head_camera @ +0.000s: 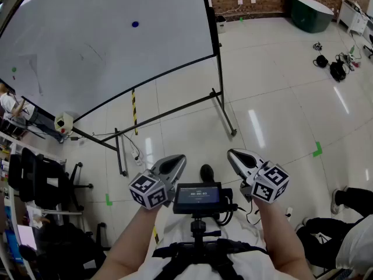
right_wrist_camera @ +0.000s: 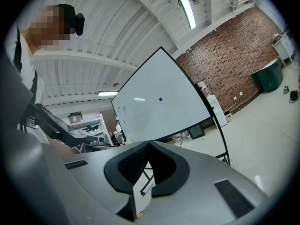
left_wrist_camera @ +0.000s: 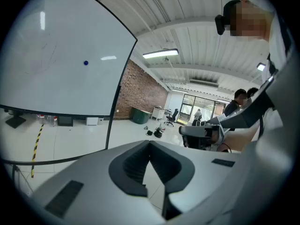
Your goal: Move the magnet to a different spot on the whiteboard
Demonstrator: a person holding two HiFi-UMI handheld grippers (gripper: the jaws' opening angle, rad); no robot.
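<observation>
The blue magnet [head_camera: 135, 24] sticks high on the whiteboard [head_camera: 87, 57], near the middle of its upper part, with bare white surface all round it. A small green dot [head_camera: 14, 69] sits far off near the board's left edge. The board stands on a dark wheeled frame [head_camera: 224, 107] on the pale tiled floor [head_camera: 280, 86]. My left gripper [head_camera: 178, 160] and my right gripper [head_camera: 233, 154] hang close to my body, well short of the board. Each has its jaws pressed together at the tips with nothing between them. A small screen [head_camera: 198, 196] sits between them.
</observation>
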